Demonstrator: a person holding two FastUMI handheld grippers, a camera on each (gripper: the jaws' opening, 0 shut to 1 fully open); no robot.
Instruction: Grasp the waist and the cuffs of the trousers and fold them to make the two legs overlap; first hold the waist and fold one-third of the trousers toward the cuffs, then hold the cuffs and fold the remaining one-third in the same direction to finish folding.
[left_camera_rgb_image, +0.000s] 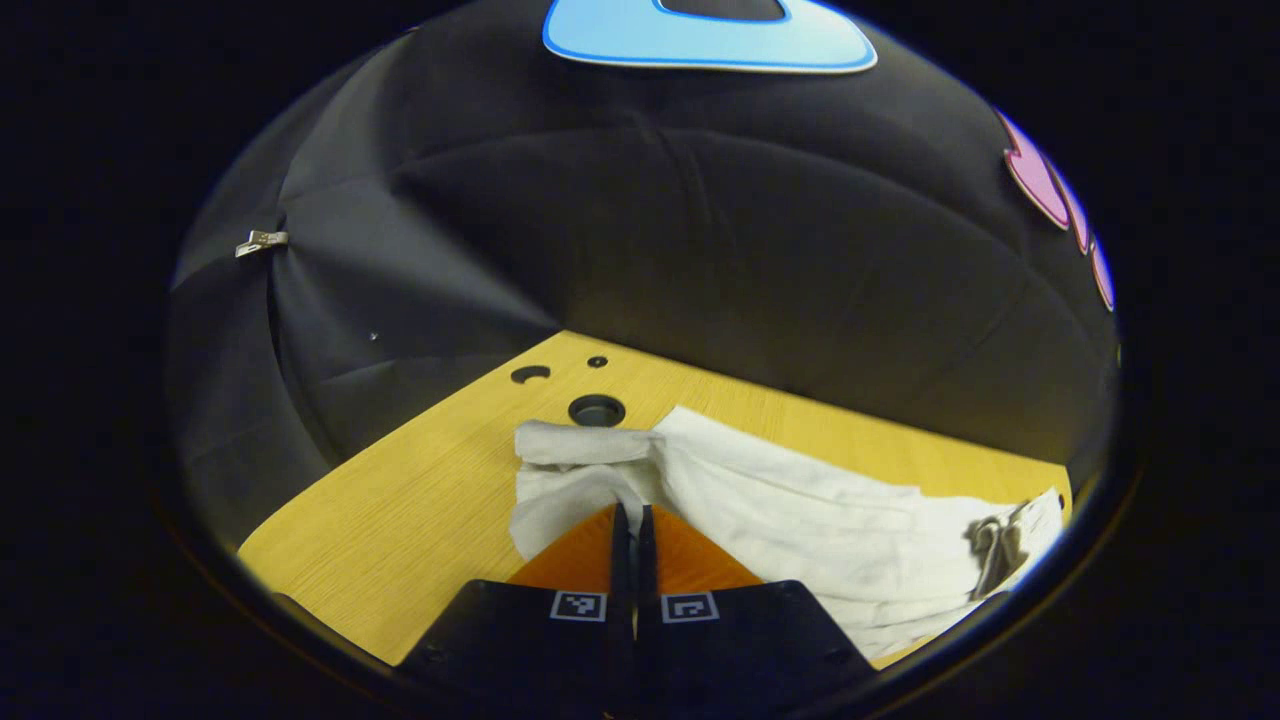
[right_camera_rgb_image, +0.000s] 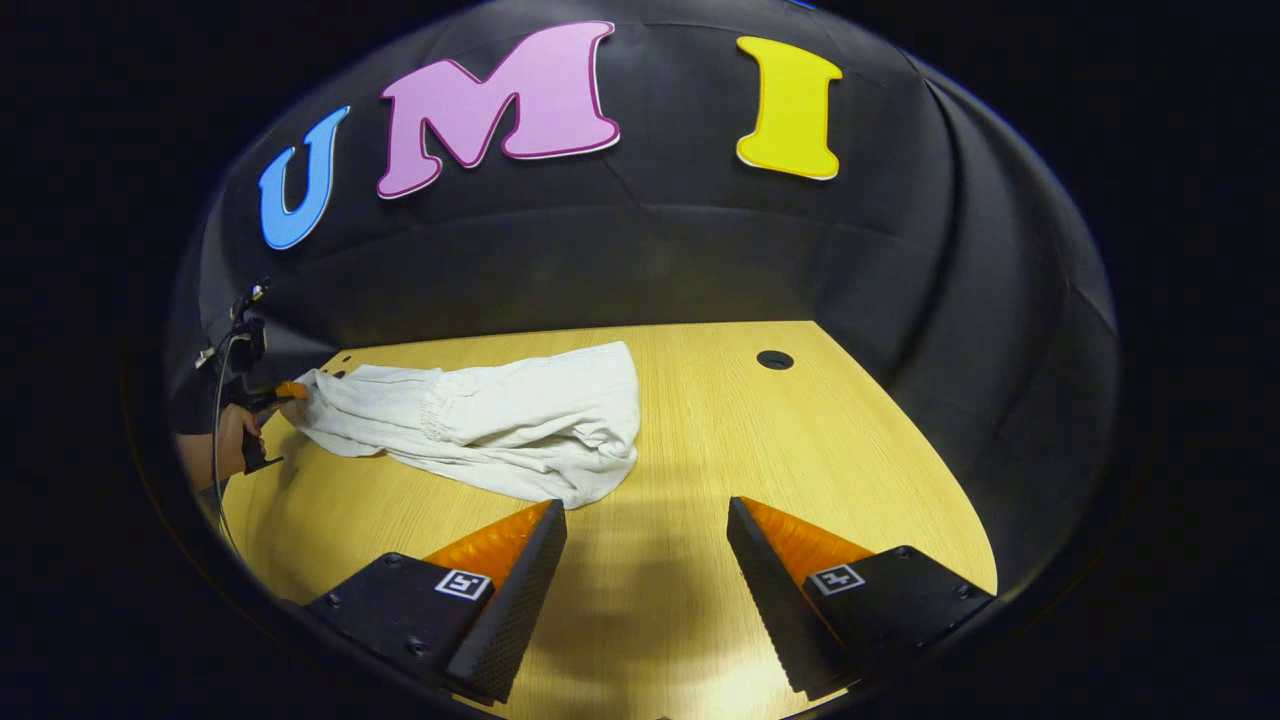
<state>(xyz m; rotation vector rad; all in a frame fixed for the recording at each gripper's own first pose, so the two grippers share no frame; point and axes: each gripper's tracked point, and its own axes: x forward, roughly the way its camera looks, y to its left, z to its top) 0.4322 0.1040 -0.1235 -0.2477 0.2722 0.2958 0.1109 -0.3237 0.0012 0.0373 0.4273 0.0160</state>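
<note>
Clamped together, the left gripper (left_camera_rgb_image: 631, 520) has its fingers meeting at the trousers' (left_camera_rgb_image: 800, 520) cuff end, though any cloth between them is hidden. Round holes (left_camera_rgb_image: 597, 410) pierce the table (left_camera_rgb_image: 400, 500) just beyond, near its far corner. Spread wide, the right gripper (right_camera_rgb_image: 645, 520) hovers over bare wood just beside the crumpled trousers, which stretch along the table's far edge.
</note>
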